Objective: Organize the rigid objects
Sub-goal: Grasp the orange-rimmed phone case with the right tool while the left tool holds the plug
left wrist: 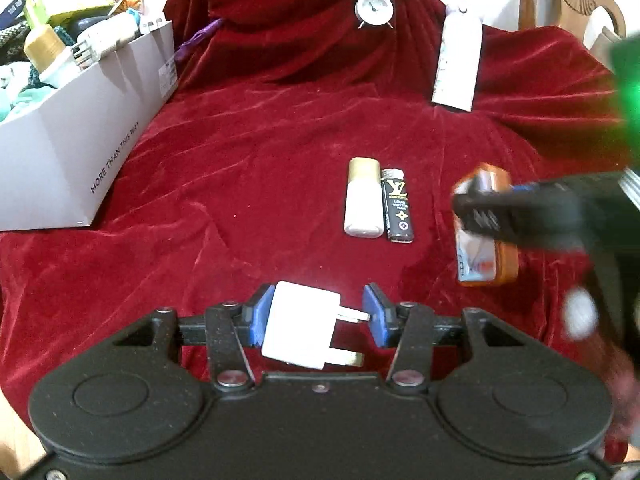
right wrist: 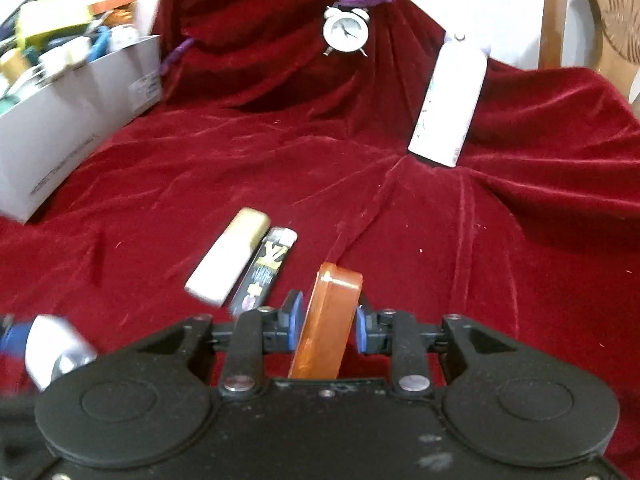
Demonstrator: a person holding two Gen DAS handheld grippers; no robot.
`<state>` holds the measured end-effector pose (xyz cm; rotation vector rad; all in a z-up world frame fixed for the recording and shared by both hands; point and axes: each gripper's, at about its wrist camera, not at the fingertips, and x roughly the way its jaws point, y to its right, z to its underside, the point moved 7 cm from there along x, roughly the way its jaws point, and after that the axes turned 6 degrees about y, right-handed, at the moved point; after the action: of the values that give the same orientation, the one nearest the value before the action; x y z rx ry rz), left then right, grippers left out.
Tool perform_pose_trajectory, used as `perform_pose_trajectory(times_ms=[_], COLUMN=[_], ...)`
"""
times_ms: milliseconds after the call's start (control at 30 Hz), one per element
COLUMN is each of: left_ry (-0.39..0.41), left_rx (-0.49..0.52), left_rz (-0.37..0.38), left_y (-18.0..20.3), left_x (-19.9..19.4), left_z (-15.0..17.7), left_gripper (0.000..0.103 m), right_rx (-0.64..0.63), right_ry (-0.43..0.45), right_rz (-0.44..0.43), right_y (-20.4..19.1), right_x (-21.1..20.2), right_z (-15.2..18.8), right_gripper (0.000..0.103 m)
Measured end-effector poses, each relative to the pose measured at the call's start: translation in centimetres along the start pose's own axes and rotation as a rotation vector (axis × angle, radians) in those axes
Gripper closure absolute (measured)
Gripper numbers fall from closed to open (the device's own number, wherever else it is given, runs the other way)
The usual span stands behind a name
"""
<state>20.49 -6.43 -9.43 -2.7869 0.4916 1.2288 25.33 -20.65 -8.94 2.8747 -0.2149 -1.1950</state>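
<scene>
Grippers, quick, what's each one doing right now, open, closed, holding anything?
Left gripper: closed on the white plug adapter.
Right gripper: closed on the orange box.

The right claw [left wrist: 480,216] is motion-blurred in the left view, hiding much of the orange box [left wrist: 486,256].

Both cameras ride the grippers, looking steeply down over the red cloth [left wrist: 248,152] from close above. Each takes in the alarm clock [left wrist: 373,5], grey box [right wrist: 72,120] and the other gripper's load.
</scene>
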Motion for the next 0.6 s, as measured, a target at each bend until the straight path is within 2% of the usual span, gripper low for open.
perform_pose_trajectory(times_ms=[67,100,133,167,300,367,433,500,600], left_ry=[-0.001,-0.003,-0.006,-0.011,-0.030,-0.038,-0.044,-0.049,-0.056], left_rx=[-0.008,-0.015,-0.019,-0.023,-0.032,-0.040,-0.045,-0.046,-0.045], left_rz=[0.007,0.007,0.008,0.008,0.013,0.015,0.026,0.032,0.032], left_y=[-0.1,-0.3,-0.4,-0.5,-0.8,-0.8,-0.7,-0.6,-0.6], left_x=[0.1,0.2,0.3,0.5,1.1,1.4,1.7,1.9,2.2], left_z=[0.0,-0.1,-0.1,0.0,0.2,0.2,0.2,0.1,0.1], left_gripper=[0.055,0.055,0.055,0.055,0.055,0.055,0.055,0.055,0.055], right_rx=[0.031,0.051,0.074,0.100,0.201,0.242,0.263,0.255,0.230], right_ry=[0.010,0.021,0.027,0.028,0.024,0.024,0.025,0.021,-0.009], right_rz=[0.044,0.070,0.085,0.098,0.097,0.106,0.094,0.059,0.049], right_y=[1.1,1.9,2.8,3.9,7.9,9.2,9.5,8.6,7.0], right_x=[1.4,2.0,2.4,2.8,2.8,2.3,1.7,1.6,1.9], right_z=[-1.0,-1.6,-2.0,-2.4,-2.9,-2.7,-2.2,-1.6,-0.6], right_gripper=[0.078,0.073,0.067,0.052,0.048,0.042,0.030,0.011,0.010])
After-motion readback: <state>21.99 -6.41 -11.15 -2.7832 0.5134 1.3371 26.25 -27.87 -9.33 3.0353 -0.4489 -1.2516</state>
